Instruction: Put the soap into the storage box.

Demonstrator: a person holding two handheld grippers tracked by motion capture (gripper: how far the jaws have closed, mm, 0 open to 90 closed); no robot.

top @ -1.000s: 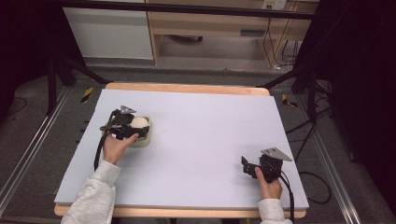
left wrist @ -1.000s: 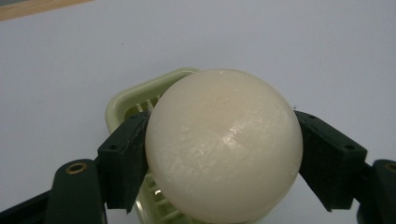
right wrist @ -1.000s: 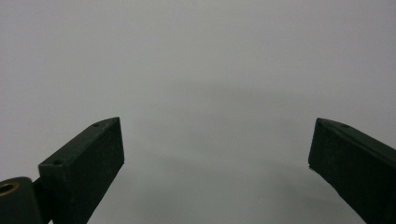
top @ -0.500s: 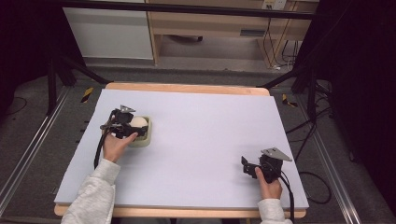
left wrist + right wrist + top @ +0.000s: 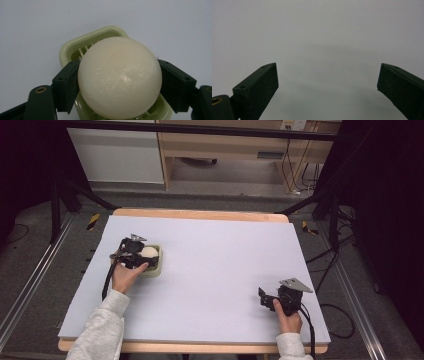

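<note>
My left gripper (image 5: 120, 82) clamped the smooth, probably slippery egg (image 5: 119, 77) at its widest over the slicer (image 5: 72, 50); right gripper (image 5: 328, 82) gaped empty.

table (image 5: 210, 270): pale lavender top (wooden edge) | on it: pale green slotted dish (image 5: 153, 265), left side
</note>
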